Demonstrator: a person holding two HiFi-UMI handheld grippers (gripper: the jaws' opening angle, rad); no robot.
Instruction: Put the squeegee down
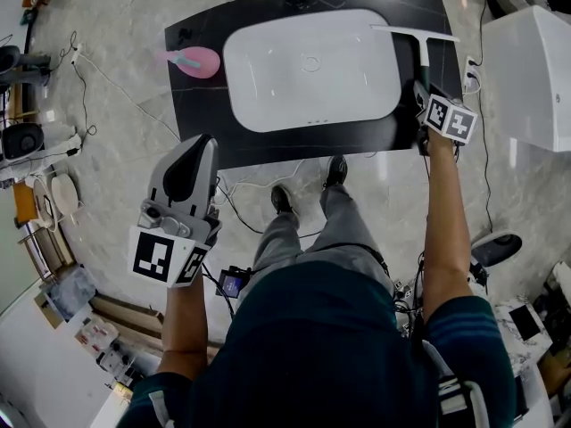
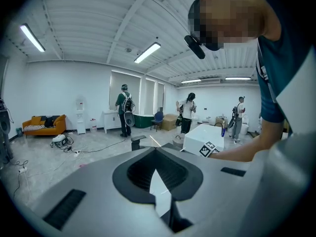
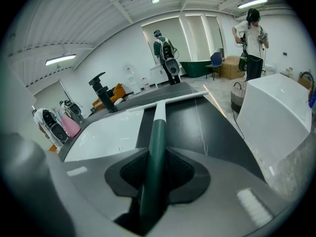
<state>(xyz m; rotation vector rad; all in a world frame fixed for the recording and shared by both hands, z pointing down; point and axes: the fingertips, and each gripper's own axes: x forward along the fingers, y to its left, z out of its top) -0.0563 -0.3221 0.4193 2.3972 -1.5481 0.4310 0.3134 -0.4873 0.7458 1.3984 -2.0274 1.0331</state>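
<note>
We stretch our right arm [image 1: 443,230] straight out, with the right gripper [image 1: 420,90] tilted down over the right edge of the counter [image 1: 201,119] and its jaws clamped on the handle of the squeegee [image 1: 423,52]. Our left arm [image 1: 183,319] is bent and held close. The left gripper [image 1: 203,150] sits short of the counter's near edge, jaws together with nothing between them.
</note>
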